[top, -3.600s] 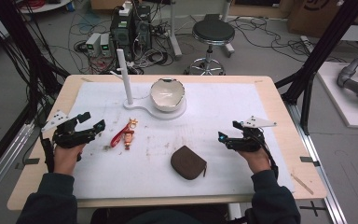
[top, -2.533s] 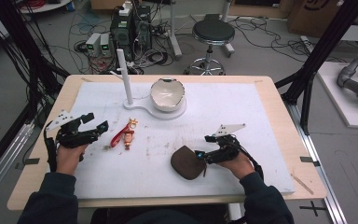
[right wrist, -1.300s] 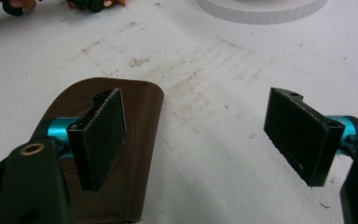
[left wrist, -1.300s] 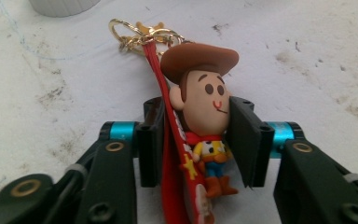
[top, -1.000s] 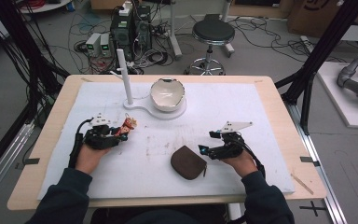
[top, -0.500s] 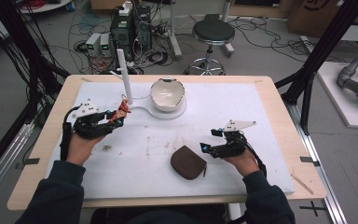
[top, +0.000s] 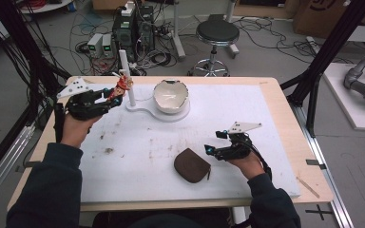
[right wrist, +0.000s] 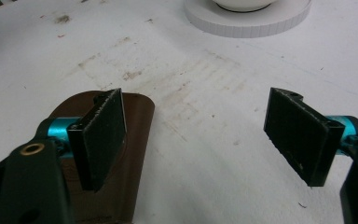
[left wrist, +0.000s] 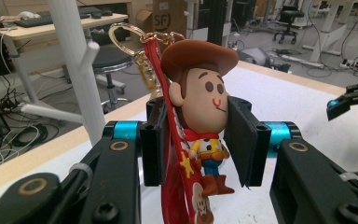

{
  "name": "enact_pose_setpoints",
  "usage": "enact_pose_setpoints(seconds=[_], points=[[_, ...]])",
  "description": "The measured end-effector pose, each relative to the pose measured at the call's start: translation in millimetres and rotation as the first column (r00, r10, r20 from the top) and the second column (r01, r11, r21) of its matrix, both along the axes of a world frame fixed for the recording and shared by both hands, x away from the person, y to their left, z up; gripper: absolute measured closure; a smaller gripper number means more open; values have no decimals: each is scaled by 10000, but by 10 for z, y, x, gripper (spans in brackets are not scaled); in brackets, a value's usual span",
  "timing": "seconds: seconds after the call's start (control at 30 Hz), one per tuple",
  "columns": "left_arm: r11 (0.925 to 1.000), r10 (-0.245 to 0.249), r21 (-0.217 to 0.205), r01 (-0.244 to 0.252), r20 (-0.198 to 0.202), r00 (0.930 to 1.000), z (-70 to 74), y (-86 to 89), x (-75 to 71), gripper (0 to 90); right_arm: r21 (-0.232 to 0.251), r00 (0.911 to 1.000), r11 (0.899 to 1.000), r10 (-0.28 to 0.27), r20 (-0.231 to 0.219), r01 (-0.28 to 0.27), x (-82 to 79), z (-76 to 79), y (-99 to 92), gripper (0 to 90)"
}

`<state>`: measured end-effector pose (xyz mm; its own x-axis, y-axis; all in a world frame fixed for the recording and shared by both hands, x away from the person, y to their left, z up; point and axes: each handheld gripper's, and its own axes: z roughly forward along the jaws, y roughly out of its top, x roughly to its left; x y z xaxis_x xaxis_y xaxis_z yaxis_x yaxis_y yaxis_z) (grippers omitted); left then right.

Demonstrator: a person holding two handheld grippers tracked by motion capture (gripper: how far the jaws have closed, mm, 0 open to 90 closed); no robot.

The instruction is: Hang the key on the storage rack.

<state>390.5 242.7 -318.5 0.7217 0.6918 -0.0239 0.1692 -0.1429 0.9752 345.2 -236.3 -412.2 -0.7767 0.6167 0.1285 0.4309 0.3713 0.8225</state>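
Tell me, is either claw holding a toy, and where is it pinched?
The left claw pinches the cowboy keychain at the figure's body and red strap. The right claw is open, holding nothing.

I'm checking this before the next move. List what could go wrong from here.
1. The left tool clamps the cowboy keychain by its red strap and figure while the gold ring swings free above; it may miss the white stand and its peg.
2. The bowl sits close beside the stand, so a sideways sweep could knock it.
3. The right tool hangs open over the brown pouch and could nudge it.
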Motion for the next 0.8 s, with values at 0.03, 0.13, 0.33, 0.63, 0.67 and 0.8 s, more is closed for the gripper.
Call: enact_pose_setpoints(seconds=[0.03, 0.13, 0.33, 0.63, 0.67, 0.8], points=[[10000, 2, -41, -2, -35, 10000, 8, 5, 20, 600, -26, 10000, 10000, 18, 9, -18, 1, 1, -1, 209], [9998, -15, -216, 12, -135, 9999, 21, 17, 93, 600, -16, 10000, 10000, 19, 16, -19, -1, 1, 1, 209], [9992, 66, -387, -82, -416, 9991, -34, 19, 176, 600, -8, 10000, 10000, 20, 7, -20, 1, 0, -3, 209], [9971, 106, -747, -153, -637, 9979, -66, 72, 185, 599, 15, 10000, 10000, 7, -3, -7, -2, 2, -9, 209], [9972, 78, -743, -127, -648, 9979, -63, 75, 178, 599, 2, 10000, 10000, 7, -6, -7, -1, 1, -10, 209], [9974, 14, -718, -70, -778, 9970, -67, 71, 180, 599, -20, 10000, 10000, 15, -11, -15, -2, 0, -4, 209]])
